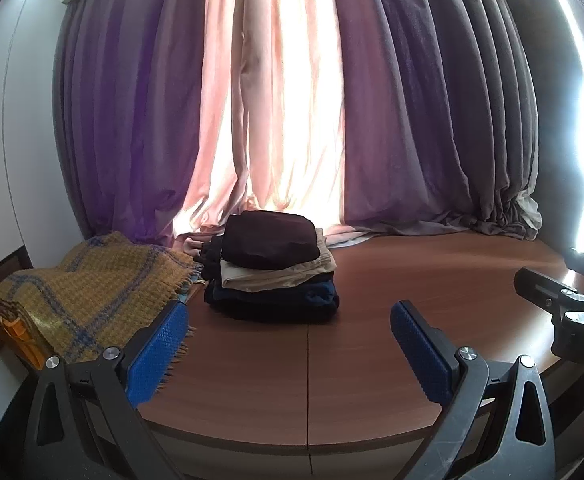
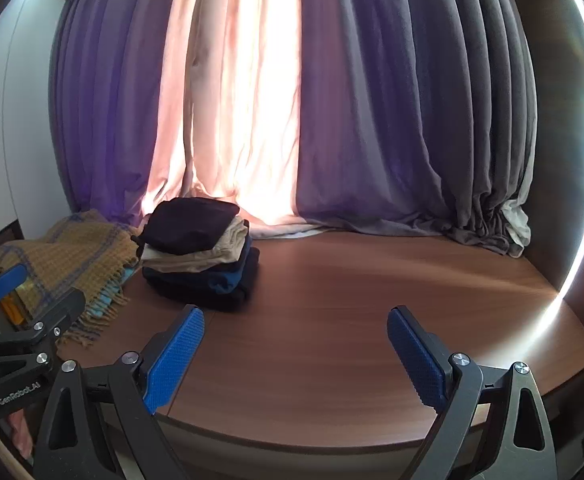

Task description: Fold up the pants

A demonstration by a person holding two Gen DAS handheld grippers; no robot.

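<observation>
1. The left gripper [image 1: 289,350] hangs over the near edge of the brown wooden tabletop [image 1: 392,280], its blue-padded jaws spread wide with nothing between them.
2. The right gripper [image 2: 296,354] sits the same way over the tabletop's front edge, jaws wide apart and empty.
3. White lettering reading "GenRobot.AI" shows on the left gripper's black body at the lower left of the right wrist view; on the right gripper's body, seen at the right edge of the left wrist view, only the letters "DA" can be read before the frame cuts them off.
4. A stack of folded pants [image 1: 271,268] rests on the tabletop's far left part: a black pair on top, beige beneath, then dark blue and black layers.
5. Just left of the stack lies a yellow-and-blue woven blanket [image 1: 87,296] with a fringe.
6. Purple and pink curtains [image 1: 292,100] hang behind, their hems pooled on the tabletop.
</observation>
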